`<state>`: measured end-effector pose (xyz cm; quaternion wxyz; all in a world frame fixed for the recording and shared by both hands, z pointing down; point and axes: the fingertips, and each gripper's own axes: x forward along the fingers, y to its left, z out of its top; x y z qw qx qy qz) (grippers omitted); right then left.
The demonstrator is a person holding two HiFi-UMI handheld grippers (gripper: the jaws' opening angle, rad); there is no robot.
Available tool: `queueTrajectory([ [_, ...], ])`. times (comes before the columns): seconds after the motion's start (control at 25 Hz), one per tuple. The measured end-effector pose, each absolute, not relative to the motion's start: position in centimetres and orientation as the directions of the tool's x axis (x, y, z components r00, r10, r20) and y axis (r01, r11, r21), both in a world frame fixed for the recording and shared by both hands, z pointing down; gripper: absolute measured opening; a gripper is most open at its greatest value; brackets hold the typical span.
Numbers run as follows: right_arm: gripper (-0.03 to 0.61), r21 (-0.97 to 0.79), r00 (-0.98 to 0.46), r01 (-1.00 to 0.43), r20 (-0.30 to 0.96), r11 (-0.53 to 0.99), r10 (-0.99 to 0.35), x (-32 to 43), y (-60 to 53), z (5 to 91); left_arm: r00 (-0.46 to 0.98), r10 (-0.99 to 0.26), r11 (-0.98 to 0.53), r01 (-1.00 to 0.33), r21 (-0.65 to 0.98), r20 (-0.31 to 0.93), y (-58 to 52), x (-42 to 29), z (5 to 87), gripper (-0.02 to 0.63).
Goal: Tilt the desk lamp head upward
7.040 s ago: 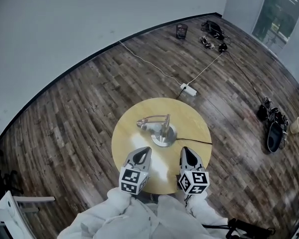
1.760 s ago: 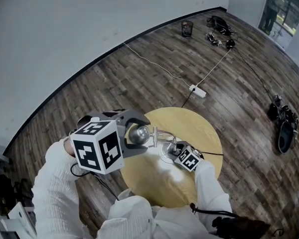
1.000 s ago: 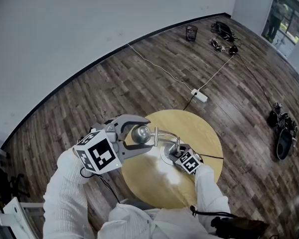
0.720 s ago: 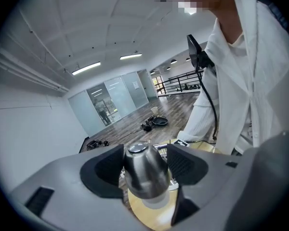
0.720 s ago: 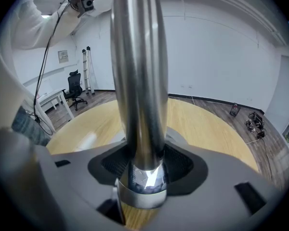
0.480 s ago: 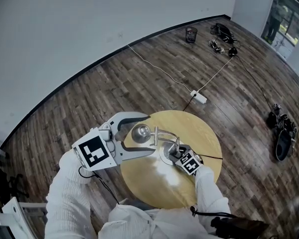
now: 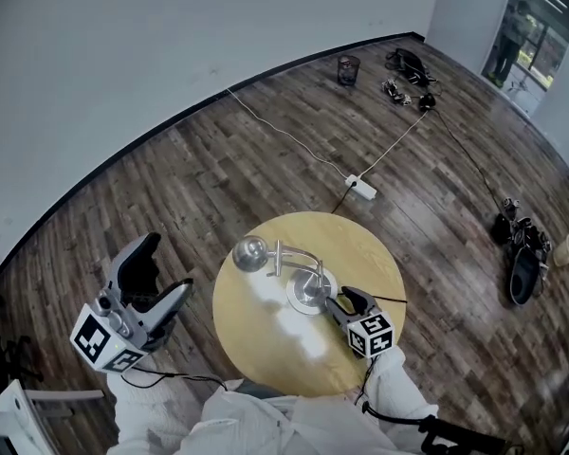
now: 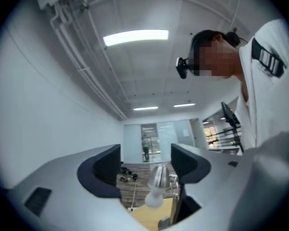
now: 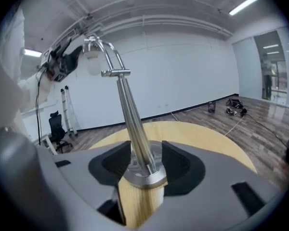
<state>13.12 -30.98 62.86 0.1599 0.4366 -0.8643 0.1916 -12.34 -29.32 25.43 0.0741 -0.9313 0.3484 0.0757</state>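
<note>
A chrome desk lamp stands on the round wooden table (image 7: 360, 245). Its head (image 7: 249, 252) is at the left end of the curved arm, and its round base (image 7: 310, 289) sits mid-table. My right gripper (image 7: 344, 301) is shut on the lamp base (image 9: 143, 174), one jaw on each side of the disc, and the pole (image 9: 130, 114) rises between them. My left gripper (image 7: 166, 273) hangs open to the left of the table, clear of the lamp. In the left gripper view, the lamp head (image 8: 156, 189) shows far off between the open left gripper (image 8: 145, 162) jaws.
The lamp's black cord (image 7: 387, 299) runs off the table's right side. On the wood floor lie a white power strip (image 7: 358, 188) with cables, a dark cup (image 7: 347, 64), bags (image 7: 405, 63) and shoes (image 7: 522, 254). A white frame (image 7: 19, 396) stands at lower left.
My left gripper has let go of the lamp head and drawn back left, off the table. The lamp head stays where it was. My right gripper has stayed on the base.
</note>
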Motion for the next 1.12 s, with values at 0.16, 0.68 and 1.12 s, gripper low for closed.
queueTrajectory([
  [0.16,0.147,-0.249,-0.484,-0.874,0.383,0.417,-0.787,14.7,-28.4,61.3,0.474,-0.878,-0.478,-0.859,0.184,-0.066,-27.5,-19.0,35.9,0.108],
  [0.68,0.012,-0.179,-0.337,-0.941,0.455,0.286,-0.825,12.3,-26.7,61.7,0.534,-0.712,-0.462,-0.845,0.269,0.455,-25.1,0.6,61.2,0.002],
  [1.12,0.012,-0.086,-0.243,-0.97,0.432,0.228,-0.869,12.5,-24.0,58.7,0.482,-0.737,-0.382,-0.876,0.296,0.475,-23.6,1.1,57.1,0.002],
])
